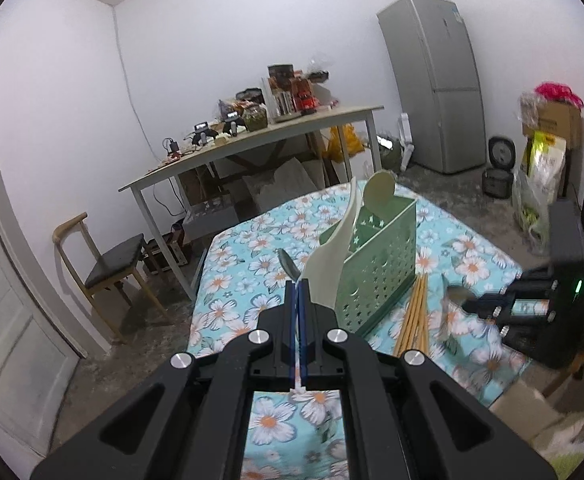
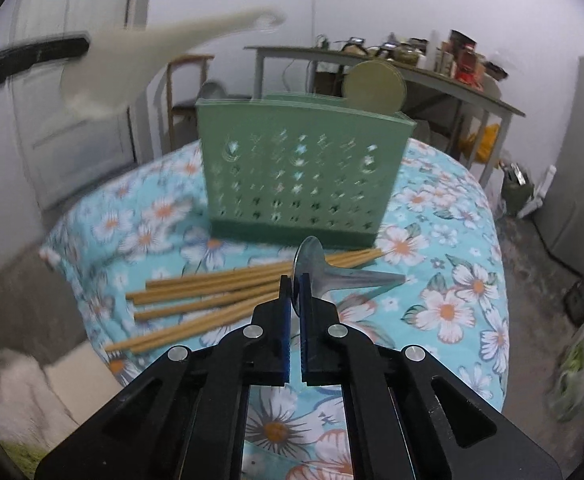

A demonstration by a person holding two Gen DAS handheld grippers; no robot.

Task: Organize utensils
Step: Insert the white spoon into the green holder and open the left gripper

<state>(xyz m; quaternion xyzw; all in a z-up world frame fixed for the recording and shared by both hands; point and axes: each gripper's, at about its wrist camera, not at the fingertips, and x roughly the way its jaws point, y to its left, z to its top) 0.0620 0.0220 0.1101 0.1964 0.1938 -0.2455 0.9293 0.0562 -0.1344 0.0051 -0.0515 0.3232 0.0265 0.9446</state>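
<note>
Claws both clamped: our left claw [image 1: 297, 286] grips the rice paddle [image 1: 333, 258], handle toward one o'clock; our right claw [image 2: 295, 284] grips the metal spoon [image 2: 323, 270], handle toward three.

Both grippers, left gripper [image 1: 297, 286] and right gripper [image 2: 295, 286]: black angular linkages, silver round pivot screws, blue finger pads [image 2: 284, 312].
</note>
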